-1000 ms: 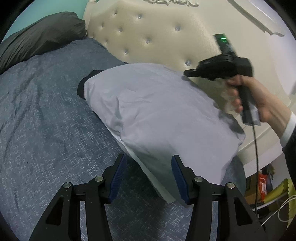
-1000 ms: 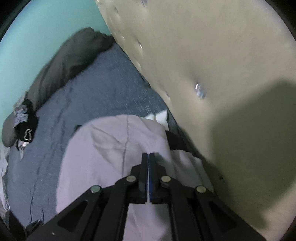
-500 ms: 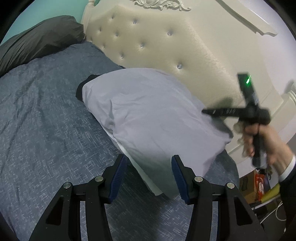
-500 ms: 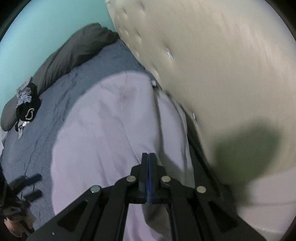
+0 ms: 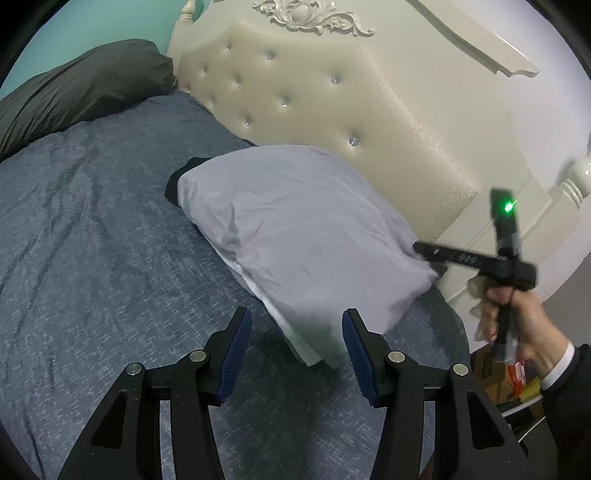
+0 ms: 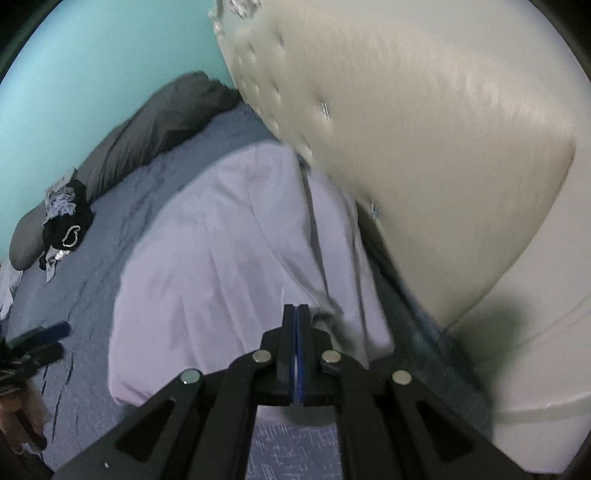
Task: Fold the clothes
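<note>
Left wrist view, reading from the left: a dark grey pillow (image 5: pixel 81 88) is lying against the teal wall (image 5: pixel 74 26), its far end cut off by the lens edge, and a blue-grey bedspread (image 5: pixel 92 229) is covering the mattress. The left gripper (image 5: pixel 297 354) is hanging over that bedspread with its blue-padded jaws spread and nothing between them. Just beyond its fingertips a pale lilac pillow (image 5: pixel 306 229) is leaning on the cream tufted headboard (image 5: pixel 332 96) — a black garment (image 5: pixel 177 181) is peeking out from under the pillow's left corner, most of it hidden. Farther right, a hand (image 5: pixel 517 317) is gripping the handle of the right gripper (image 5: pixel 432 256), whose tip is sitting at the pillow's right edge; whether it is touching is hard to tell. A green light is glowing on its top, and pale markings on its bar are too blurred to read.

Right wrist view is smeared by motion: a heap of dark clothes (image 6: pixel 64 229) is lying on the grey pillow well left of the right gripper (image 6: pixel 296 321), whose jaws are pressed together, empty, over the lilac pillow's near end.
</note>
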`<action>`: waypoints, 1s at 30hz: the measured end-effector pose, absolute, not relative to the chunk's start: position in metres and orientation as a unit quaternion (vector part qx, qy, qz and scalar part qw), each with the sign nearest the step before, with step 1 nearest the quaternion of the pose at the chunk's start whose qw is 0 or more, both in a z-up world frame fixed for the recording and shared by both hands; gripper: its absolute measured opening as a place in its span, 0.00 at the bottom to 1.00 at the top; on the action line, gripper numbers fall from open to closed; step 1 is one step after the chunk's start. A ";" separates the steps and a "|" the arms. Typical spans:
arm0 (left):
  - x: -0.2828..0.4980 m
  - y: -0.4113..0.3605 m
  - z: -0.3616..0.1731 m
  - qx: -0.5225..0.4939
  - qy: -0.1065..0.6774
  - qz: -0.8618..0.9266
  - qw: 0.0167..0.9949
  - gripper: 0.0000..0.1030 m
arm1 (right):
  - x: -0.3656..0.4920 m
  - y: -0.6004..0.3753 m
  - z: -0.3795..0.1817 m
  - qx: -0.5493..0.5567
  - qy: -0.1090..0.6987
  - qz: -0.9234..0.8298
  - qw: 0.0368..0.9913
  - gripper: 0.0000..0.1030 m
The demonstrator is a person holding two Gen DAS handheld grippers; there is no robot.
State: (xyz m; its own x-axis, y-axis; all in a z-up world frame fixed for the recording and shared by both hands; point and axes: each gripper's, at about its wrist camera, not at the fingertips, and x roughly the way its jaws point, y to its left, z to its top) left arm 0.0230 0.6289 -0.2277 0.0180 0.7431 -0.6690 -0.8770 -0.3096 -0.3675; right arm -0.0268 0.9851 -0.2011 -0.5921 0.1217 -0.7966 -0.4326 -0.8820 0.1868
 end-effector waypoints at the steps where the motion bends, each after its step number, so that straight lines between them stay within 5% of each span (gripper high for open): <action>1: 0.023 0.626 -0.225 -0.411 0.081 0.697 0.582 0.53 | -0.028 0.985 -0.208 -0.427 0.183 0.870 0.164 0.00; 30: -0.004 0.520 -0.164 -0.377 0.070 0.739 0.554 0.55 | -0.020 0.906 -0.121 -0.348 0.180 0.904 0.174 0.00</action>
State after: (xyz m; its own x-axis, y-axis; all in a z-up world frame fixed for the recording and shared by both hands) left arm -0.0039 0.5197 -0.1643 -0.1019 0.7663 -0.6343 -0.8714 -0.3764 -0.3147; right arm -0.0200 0.9057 -0.1215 -0.6980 0.1887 -0.6908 -0.4389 -0.8749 0.2045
